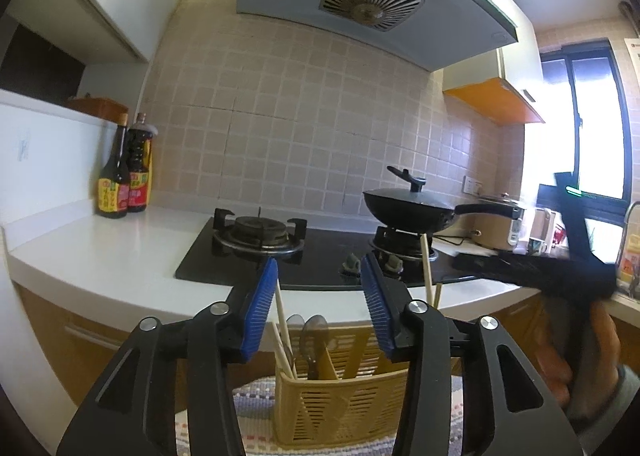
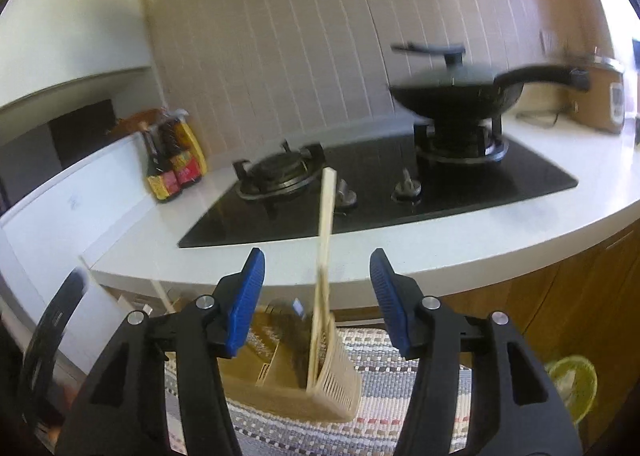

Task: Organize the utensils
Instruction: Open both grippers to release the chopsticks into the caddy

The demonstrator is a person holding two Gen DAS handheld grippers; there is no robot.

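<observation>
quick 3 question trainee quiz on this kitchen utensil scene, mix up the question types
1. True or false: the left tool is clamped on a chopstick.
2. What sits on the right-hand burner? A) kettle B) black wok C) nothing
3. Fill in: the chopsticks and spoons stand in a yellow slotted ____.

Key
1. False: its pads stand apart, gripping nothing.
2. B
3. basket

Your kitchen backdrop, stove dead ahead.
A lidded black wok (image 1: 408, 207) sits on the right burner, two sauce bottles (image 1: 124, 171) stand on the white counter (image 1: 100, 252), striped mat (image 2: 400, 360) below.
</observation>
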